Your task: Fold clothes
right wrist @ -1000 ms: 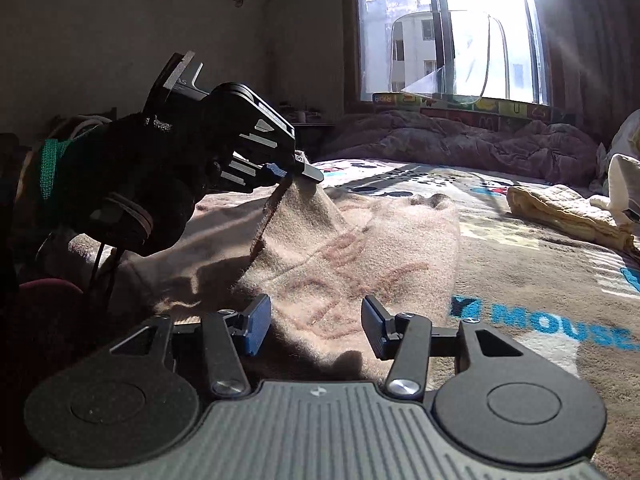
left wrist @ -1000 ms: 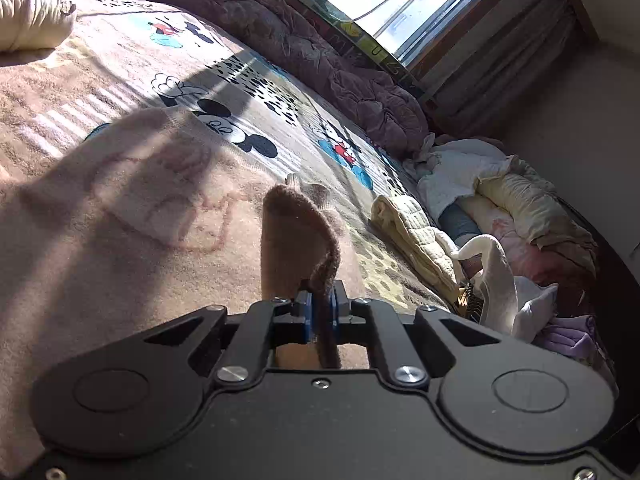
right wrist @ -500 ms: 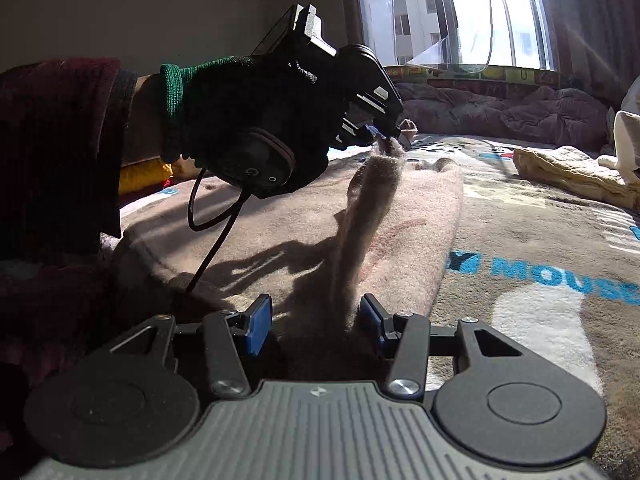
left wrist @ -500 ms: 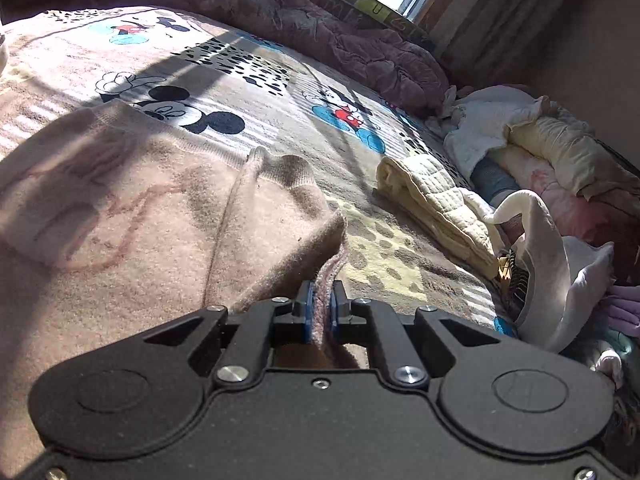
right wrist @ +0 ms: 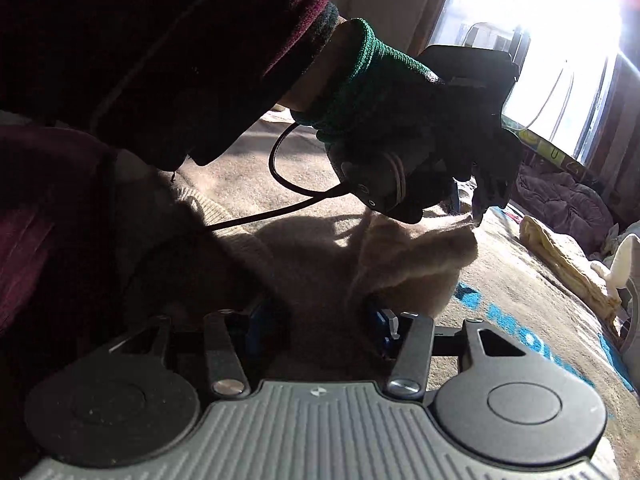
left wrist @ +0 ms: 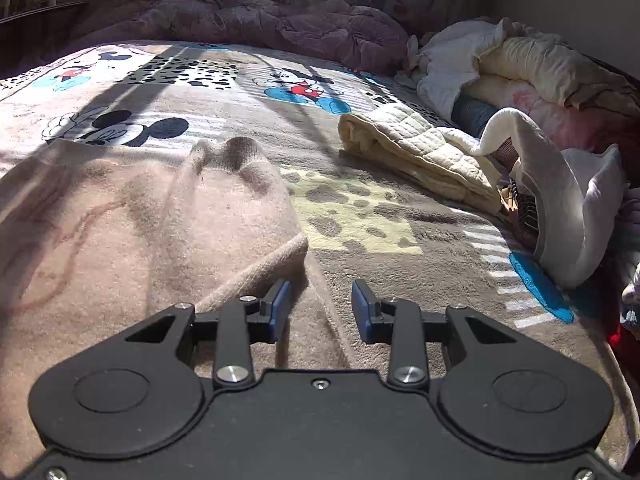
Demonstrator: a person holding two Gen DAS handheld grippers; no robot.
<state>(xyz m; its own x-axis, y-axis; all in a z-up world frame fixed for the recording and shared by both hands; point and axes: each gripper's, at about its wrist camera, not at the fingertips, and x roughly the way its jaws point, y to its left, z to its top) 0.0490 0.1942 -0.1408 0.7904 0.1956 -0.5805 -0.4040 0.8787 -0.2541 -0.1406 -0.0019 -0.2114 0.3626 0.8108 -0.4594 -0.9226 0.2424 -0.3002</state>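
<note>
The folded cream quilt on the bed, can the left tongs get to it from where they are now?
Probably yes. The left tongs stand open and empty just past the pink sweater; only bare blanket lies between them and the cream quilt. Whether the arm stretches that far is unclear.

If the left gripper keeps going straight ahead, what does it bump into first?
Probably the cartoon blanket itself. The left gripper tilts downward with open jaws; the pink sweater lies just left of its line.

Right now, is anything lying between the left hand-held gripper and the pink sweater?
Nothing visible. The left hand-held gripper has just been opening, with no cloth between its fingers; the pink sweater lies just beside its left finger on the cartoon-print blanket.
</note>
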